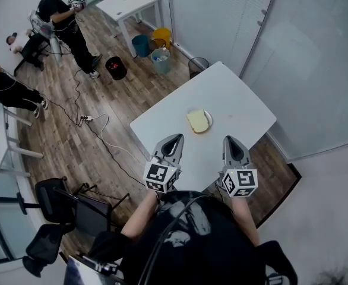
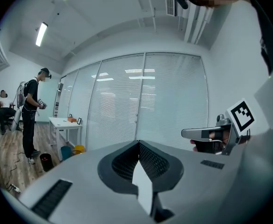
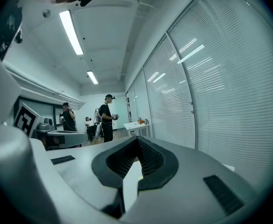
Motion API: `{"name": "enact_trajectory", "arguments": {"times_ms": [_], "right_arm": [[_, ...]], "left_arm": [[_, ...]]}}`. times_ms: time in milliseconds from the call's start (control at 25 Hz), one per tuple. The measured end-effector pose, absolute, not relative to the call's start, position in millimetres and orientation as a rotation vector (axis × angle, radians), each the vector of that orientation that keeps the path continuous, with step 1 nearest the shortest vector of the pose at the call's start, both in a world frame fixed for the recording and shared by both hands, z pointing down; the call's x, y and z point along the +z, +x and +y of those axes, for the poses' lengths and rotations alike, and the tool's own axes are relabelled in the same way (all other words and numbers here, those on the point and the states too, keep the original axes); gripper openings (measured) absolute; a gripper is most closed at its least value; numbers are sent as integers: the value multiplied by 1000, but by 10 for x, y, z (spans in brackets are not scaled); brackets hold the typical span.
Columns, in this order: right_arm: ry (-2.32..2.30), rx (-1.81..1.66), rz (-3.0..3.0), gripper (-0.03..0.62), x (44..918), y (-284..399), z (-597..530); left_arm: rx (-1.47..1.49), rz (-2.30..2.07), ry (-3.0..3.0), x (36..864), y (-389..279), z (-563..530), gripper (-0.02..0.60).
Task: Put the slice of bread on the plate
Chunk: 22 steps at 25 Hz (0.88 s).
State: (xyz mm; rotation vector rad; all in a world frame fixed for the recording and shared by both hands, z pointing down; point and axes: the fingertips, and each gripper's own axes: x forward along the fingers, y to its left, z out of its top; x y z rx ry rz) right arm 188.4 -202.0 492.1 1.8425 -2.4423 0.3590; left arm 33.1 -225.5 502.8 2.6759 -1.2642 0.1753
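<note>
A slice of bread (image 1: 197, 121) lies on a small white plate (image 1: 209, 119) near the middle of the white table (image 1: 239, 94). My left gripper (image 1: 177, 138) and right gripper (image 1: 231, 140) hang side by side over the table's near edge, short of the plate and apart from it. Both point roughly level toward the glass wall. In the left gripper view the left gripper (image 2: 139, 142) has its jaws met at the tip with nothing in them, and the right gripper (image 2: 206, 133) shows off to the side. In the right gripper view the right gripper (image 3: 137, 139) is shut and empty.
Beyond the table's far corner stand a black mesh bin (image 1: 198, 66), a grey bin (image 1: 161, 60), a blue bin (image 1: 141, 45) and a yellow one (image 1: 161, 37). A second white table (image 1: 129, 5), a standing person (image 1: 67, 22), floor cables (image 1: 97, 123) and chairs (image 1: 49, 195) fill the left. A glass wall (image 1: 304, 52) runs along the right.
</note>
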Motion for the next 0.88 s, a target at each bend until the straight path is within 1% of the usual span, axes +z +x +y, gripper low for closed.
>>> {"name": "enact_trajectory", "arguments": {"times_ms": [880], "right_arm": [[1834, 377, -2409, 8, 4973, 1869, -1864]], "left_arm": [[210, -1209, 2662, 5144, 347, -2148, 5]]}}
